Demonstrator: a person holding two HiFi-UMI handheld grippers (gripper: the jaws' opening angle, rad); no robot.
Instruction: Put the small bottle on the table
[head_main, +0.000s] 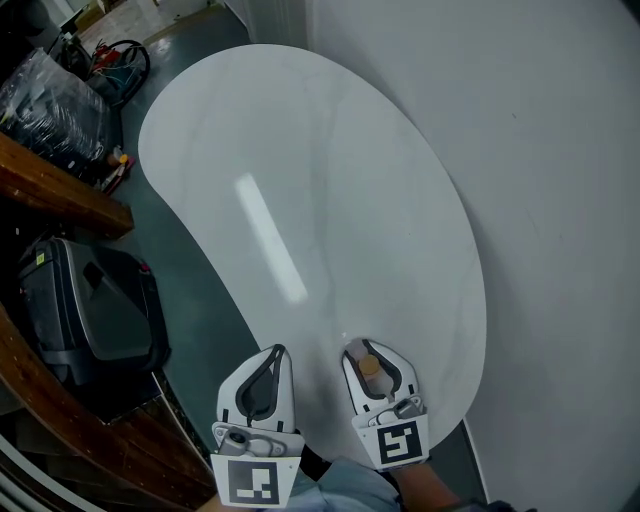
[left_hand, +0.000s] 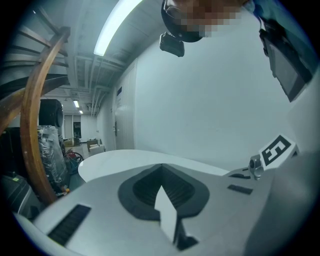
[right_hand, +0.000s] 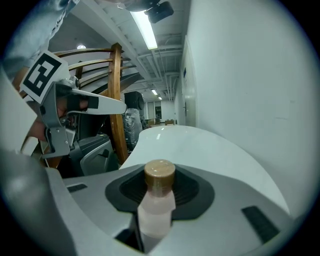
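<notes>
Down at the near end of the white table (head_main: 330, 180), the small bottle (head_main: 369, 366) is held upright in the right gripper (head_main: 372, 352). The jaws are clamped around its pale body and the brown cap pokes up above the pads. The left gripper (head_main: 272, 358) is parked just beside it, jaws pressed together with nothing in them.

So the placing step looks not yet done. How high the bottle sits off the surface can't really be told from these angles, so it should be lowered slowly and kept vertical until the base is felt to land flat. Only then should the jaws be let go, and the gripper backed straight off so the cap isn't clipped. Plenty of bare tabletop is available ahead, so a spot well away from the edge would be safer. A narrow bottle like that is probably knocked over easily.
</notes>
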